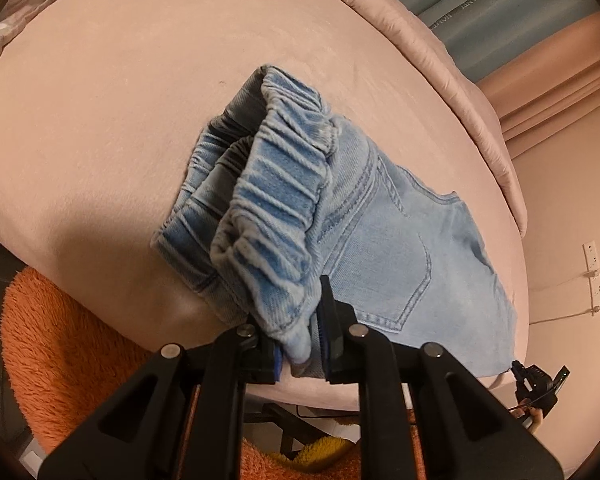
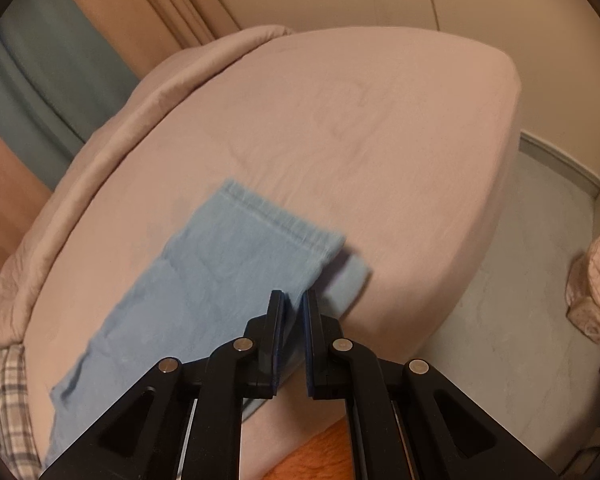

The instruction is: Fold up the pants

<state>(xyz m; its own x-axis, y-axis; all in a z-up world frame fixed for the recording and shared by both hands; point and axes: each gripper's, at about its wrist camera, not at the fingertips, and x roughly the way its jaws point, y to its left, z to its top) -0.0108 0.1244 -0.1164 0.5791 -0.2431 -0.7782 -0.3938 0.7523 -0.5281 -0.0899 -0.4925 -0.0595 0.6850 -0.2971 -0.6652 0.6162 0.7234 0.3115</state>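
Observation:
Light blue denim pants (image 1: pixel 380 240) lie on a pink bed (image 1: pixel 120 120), folded lengthwise with a back pocket facing up. My left gripper (image 1: pixel 300 344) is shut on the elastic waistband (image 1: pixel 276 208) and lifts its near corner off the bed. In the right wrist view the leg end of the pants (image 2: pixel 220 280) lies flat, with the hem (image 2: pixel 276 216) toward the middle of the bed (image 2: pixel 380 140). My right gripper (image 2: pixel 294 316) is shut on the near edge of the leg by the hem. It also shows small at the far right of the left wrist view (image 1: pixel 536 380).
A rolled pink duvet (image 1: pixel 460 80) runs along the far side of the bed. A plaid cloth (image 2: pixel 4 380) lies at the bed's left end. An orange fluffy rug (image 1: pixel 60 360) covers the floor below the near edge. Curtains (image 2: pixel 60 60) hang behind the bed.

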